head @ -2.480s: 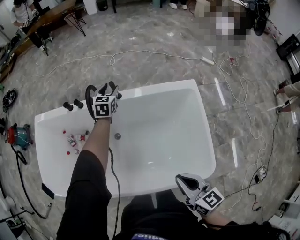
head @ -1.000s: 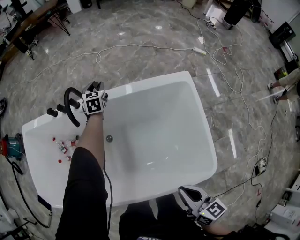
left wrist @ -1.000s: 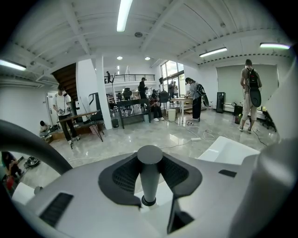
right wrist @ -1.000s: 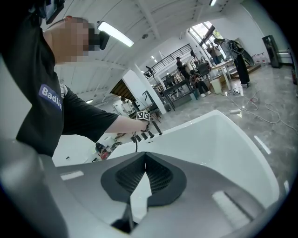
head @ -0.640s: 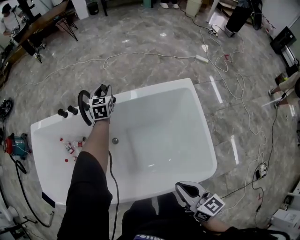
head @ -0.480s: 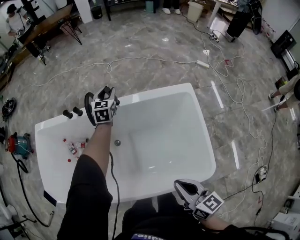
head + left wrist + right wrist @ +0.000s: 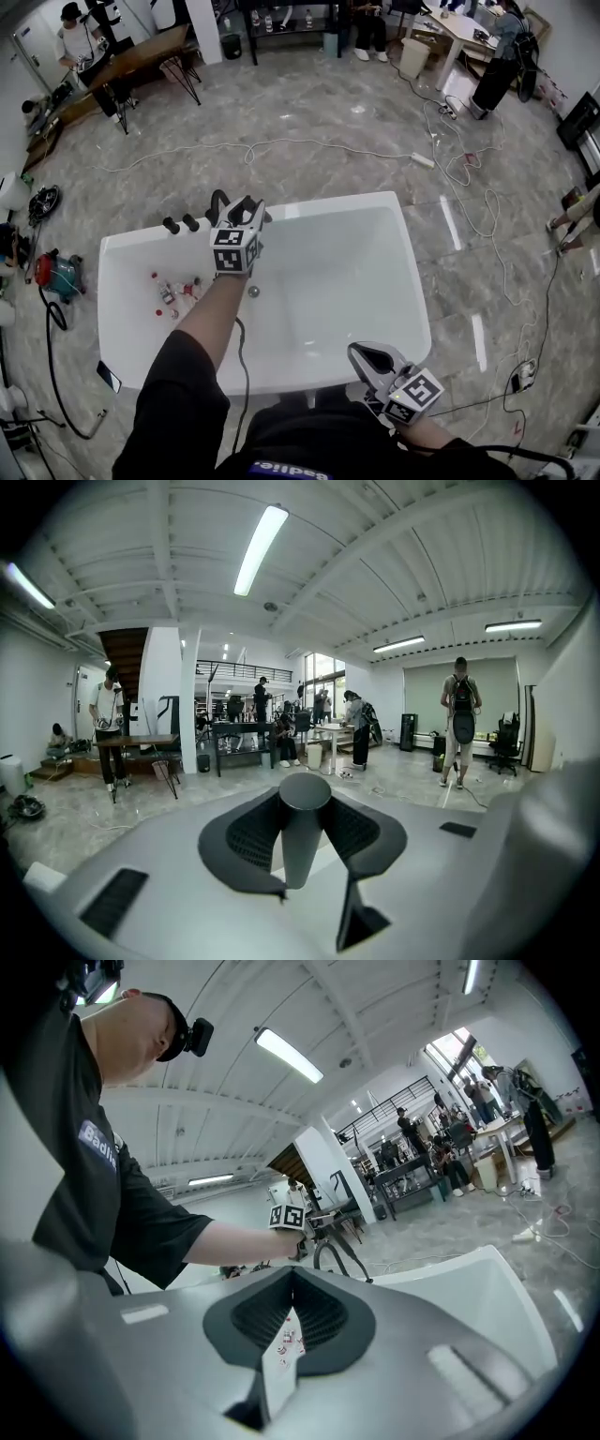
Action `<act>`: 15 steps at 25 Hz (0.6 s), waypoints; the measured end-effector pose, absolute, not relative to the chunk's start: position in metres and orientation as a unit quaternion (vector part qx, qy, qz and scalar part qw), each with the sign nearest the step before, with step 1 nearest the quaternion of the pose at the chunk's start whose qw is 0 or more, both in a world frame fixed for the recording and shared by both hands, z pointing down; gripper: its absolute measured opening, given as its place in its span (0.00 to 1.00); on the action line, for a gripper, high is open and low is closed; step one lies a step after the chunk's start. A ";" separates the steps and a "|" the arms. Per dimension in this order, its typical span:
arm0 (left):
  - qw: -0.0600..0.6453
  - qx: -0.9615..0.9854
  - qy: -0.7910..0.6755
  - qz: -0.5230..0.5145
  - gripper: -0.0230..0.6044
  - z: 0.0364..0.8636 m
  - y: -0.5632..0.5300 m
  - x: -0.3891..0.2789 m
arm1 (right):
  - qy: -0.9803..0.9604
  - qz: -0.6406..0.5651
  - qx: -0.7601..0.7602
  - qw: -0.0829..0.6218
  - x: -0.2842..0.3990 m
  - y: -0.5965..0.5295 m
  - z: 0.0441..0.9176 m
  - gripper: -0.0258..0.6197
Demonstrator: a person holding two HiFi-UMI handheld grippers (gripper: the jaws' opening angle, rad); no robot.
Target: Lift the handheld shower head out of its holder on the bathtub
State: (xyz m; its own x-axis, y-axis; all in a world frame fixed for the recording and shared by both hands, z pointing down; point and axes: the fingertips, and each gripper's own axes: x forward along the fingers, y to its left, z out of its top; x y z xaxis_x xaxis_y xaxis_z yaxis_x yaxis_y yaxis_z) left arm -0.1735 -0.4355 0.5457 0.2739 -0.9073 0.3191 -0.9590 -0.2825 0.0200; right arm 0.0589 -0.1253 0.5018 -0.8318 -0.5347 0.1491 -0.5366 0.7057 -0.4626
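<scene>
Bathtub point(image 7: 309, 204) rim near the far left corner is where the shower head point(image 7: 302, 841) is held, its handle pinched by the left gripper point(image 7: 242, 214). A straight, steady lift clear of the taps point(image 7: 180, 224) is advised. The right gripper point(image 7: 367, 357) is pressed together, empty, at the near rim. Small bottles point(image 7: 174, 292) are scattered in the tub's left end.
</scene>
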 end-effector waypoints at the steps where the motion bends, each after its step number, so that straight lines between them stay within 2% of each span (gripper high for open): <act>1: 0.108 0.793 -0.587 0.122 0.25 0.542 -0.422 -0.173 | -0.924 0.247 0.290 0.006 0.059 -0.124 0.500 0.04; 15: 0.099 0.813 -0.570 0.067 0.25 0.477 -0.257 -0.153 | -0.944 0.204 0.258 0.013 0.036 -0.112 0.460 0.04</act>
